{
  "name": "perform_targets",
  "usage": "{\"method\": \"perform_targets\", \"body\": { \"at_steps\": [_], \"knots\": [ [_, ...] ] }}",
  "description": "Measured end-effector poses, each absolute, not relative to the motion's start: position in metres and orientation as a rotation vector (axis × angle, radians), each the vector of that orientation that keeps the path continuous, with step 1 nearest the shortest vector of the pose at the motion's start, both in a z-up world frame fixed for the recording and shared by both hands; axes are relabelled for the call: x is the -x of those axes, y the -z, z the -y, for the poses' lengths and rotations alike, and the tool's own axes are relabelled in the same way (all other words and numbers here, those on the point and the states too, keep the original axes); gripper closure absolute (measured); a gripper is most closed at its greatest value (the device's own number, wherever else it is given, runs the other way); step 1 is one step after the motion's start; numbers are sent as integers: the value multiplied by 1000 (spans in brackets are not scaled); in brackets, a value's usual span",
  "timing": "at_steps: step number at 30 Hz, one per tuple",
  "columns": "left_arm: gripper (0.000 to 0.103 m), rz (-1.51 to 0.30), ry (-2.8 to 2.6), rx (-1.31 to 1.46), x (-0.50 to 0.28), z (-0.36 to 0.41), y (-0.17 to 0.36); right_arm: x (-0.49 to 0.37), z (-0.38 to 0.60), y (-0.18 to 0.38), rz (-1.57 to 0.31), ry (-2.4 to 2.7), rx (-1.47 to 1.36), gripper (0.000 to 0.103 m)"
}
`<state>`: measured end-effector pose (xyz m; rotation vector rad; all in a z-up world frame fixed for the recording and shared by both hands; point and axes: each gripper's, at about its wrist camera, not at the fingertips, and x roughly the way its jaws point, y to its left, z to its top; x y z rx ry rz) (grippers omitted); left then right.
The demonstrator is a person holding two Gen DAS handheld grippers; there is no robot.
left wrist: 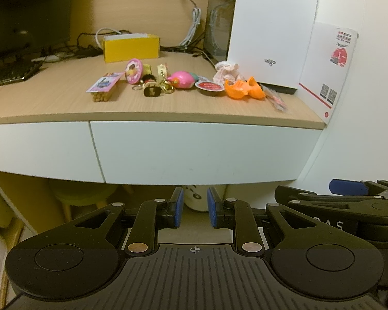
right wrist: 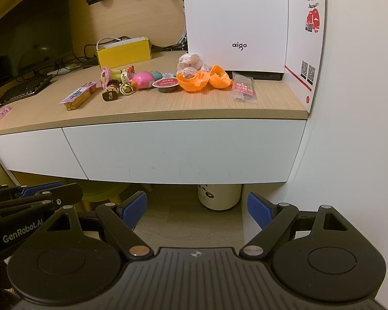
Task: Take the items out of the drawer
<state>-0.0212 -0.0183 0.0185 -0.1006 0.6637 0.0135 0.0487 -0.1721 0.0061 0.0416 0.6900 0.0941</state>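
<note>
The white drawer front (left wrist: pixel 194 152) (right wrist: pixel 181 149) under the wooden desktop is shut and has no handle that shows. My left gripper (left wrist: pixel 195 206) hangs below its lower edge, narrowly open, with nothing between the blue pads. My right gripper (right wrist: pixel 196 210) is also low in front of the drawer, wide open and empty. Each gripper shows at the edge of the other's view: the right gripper (left wrist: pixel 349 187) on the right, the left gripper (right wrist: pixel 38 193) on the left. The drawer's inside is hidden.
Small items lie in a row on the desktop (right wrist: pixel 168 108): a stick snack pack (right wrist: pixel 77 98), keychains (right wrist: pixel 111 93), a pink toy (right wrist: pixel 142 80), a red-lidded cup (right wrist: pixel 168 84), an open orange capsule (right wrist: pixel 204 78), a sachet (right wrist: pixel 244 89). A white box (right wrist: pixel 235 23), a yellow box (right wrist: pixel 124 53) and a wall (right wrist: pixel 349 129) stand around them.
</note>
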Motion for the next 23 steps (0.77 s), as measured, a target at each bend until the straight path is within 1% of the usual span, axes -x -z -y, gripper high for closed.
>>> {"method": "perform_targets", "body": {
  "at_steps": [8, 11, 15, 18, 20, 23],
  "knots": [
    [81, -676, -2, 151, 18, 14, -17, -49, 172, -4, -689, -86, -48, 18],
    [87, -650, 34, 180, 17, 14, -16, -49, 174, -3, -691, -87, -47, 18],
    [87, -591, -42, 161, 15, 16, -18, -49, 182, -3, -689, -76, -47, 18],
    [87, -636, -61, 143, 4, 16, -14, -48, 188, -7, -676, -62, -88, 18],
    [87, -657, 23, 188, -1, 9, -9, -50, 189, -8, -698, -80, -135, 18],
    [87, -665, 27, 183, -3, -3, -7, -52, 182, -10, -735, -136, -169, 17]
  ]
}}
